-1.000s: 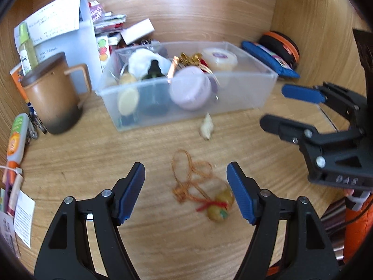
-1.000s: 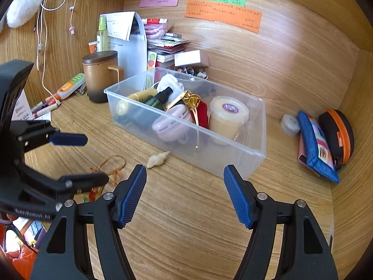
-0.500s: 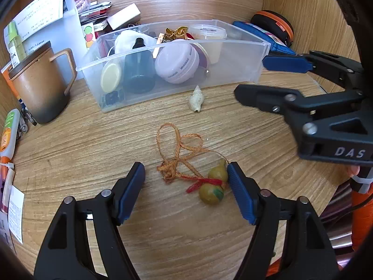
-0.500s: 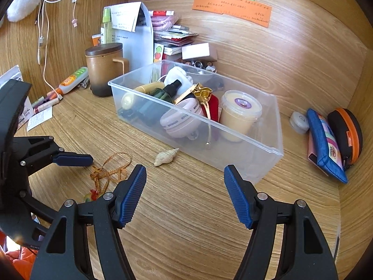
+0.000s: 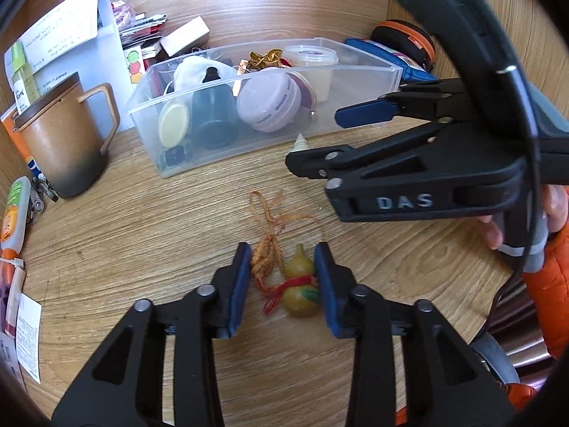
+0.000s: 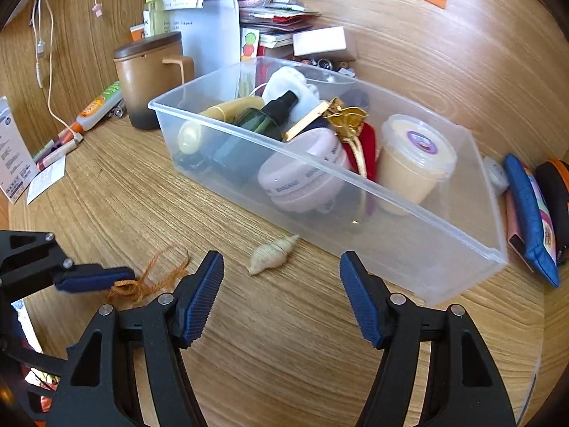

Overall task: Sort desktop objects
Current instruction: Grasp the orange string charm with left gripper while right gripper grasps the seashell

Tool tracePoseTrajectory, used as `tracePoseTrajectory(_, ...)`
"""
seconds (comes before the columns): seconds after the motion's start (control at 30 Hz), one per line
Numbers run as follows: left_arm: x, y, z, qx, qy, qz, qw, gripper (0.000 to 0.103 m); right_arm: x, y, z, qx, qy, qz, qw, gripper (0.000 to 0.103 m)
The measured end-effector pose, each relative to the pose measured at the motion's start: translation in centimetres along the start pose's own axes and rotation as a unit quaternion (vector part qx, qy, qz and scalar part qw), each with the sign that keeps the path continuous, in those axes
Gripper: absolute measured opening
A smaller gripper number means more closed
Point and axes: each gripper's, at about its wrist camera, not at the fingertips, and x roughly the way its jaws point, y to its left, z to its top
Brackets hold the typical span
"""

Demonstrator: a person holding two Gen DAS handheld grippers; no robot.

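Observation:
A small yellow-green gourd charm [image 5: 299,290] with a red tie and an orange cord [image 5: 266,213] lies on the wooden desk. My left gripper [image 5: 282,284] has closed around it: the right pad touches the gourd, the left pad touches the knotted cord. In the right wrist view only the cord [image 6: 149,279] shows beside the left gripper's pad. My right gripper [image 6: 281,299] is open and empty, hovering just short of a pale seashell [image 6: 272,252]. The shell [image 5: 300,142] lies in front of a clear plastic bin [image 6: 391,235] holding jars and bottles.
A brown lidded mug [image 5: 60,142] stands at the left, with pens and a tube [image 5: 12,210] beside it. Papers and boxes [image 6: 284,25] are stacked behind the bin. A blue pouch [image 6: 530,210] and an orange-trimmed case lie to the bin's right.
My left gripper dropped forward onto the gourd charm and its jaws narrowed from wide open to closing on it. My right gripper moved lower and closer to the seashell.

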Motion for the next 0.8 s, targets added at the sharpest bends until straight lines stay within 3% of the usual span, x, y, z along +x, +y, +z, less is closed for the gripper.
tracePoseTrajectory(0.13, -0.1, 0.6, -0.4, -0.009, -0.006, -0.001, 0.9999, 0.020, 1.1, 0.6, 0.3, -0.003, 0.015, -0.007, 1.000, 0.045)
tracePoseTrajectory(0.3, -0.1, 1.6, -0.5, -0.028, -0.009, -0.020, 0.9993, 0.017, 1.6, 0.6, 0.5, 0.010, 0.019, -0.005, 1.000, 0.040)
tracePoseTrajectory(0.37, -0.1, 2.1, -0.5, -0.039, -0.009, -0.025, 0.9989, 0.017, 1.6, 0.6, 0.6, 0.012, 0.017, -0.001, 1.000, 0.027)
tracePoseTrajectory(0.8, -1.9, 4.0, 0.3, -0.068, -0.031, -0.009, 0.9972, 0.017, -0.7, 2.3, 1.1, -0.005, -0.010, 0.007, 1.000, 0.025)
